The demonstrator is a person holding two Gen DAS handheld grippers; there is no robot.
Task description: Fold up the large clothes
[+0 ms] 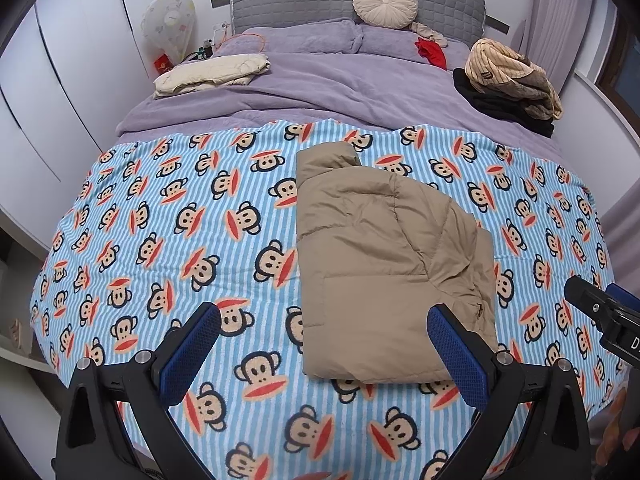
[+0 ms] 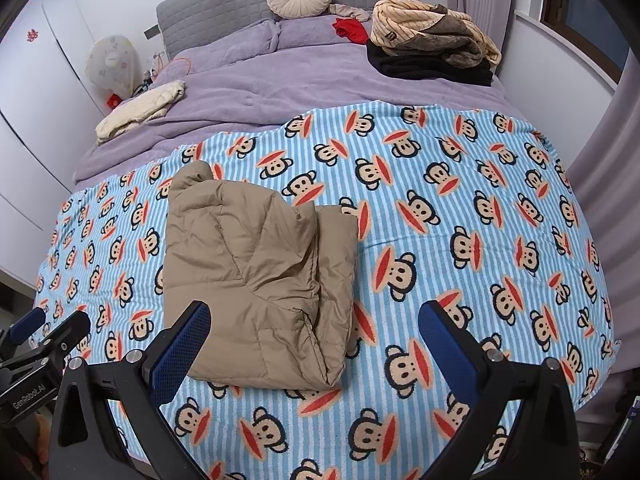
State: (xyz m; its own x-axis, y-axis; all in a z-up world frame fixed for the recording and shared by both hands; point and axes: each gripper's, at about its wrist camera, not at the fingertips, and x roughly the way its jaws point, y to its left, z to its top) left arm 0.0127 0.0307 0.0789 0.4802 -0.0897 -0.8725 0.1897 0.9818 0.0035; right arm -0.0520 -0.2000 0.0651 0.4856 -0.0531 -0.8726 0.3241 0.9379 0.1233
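A tan puffer jacket (image 1: 384,264) lies folded lengthwise on the blue striped monkey-print blanket (image 1: 180,240), collar toward the headboard. My left gripper (image 1: 324,320) is open above the blanket's near edge, its right finger over the jacket's lower hem. In the right wrist view the same jacket (image 2: 260,272) lies left of centre, and my right gripper (image 2: 314,316) is open with its left finger over the jacket's lower corner. Nothing is held. The right gripper (image 1: 604,316) shows at the left view's right edge; the left gripper (image 2: 44,340) shows at the right view's left edge.
A cream folded garment (image 1: 212,74) lies on the purple duvet (image 1: 320,80) at the far left. A pile of striped, brown and black clothes (image 1: 512,80) sits at the far right. A round cushion (image 1: 386,2) leans on the grey headboard. White wardrobes stand on the left.
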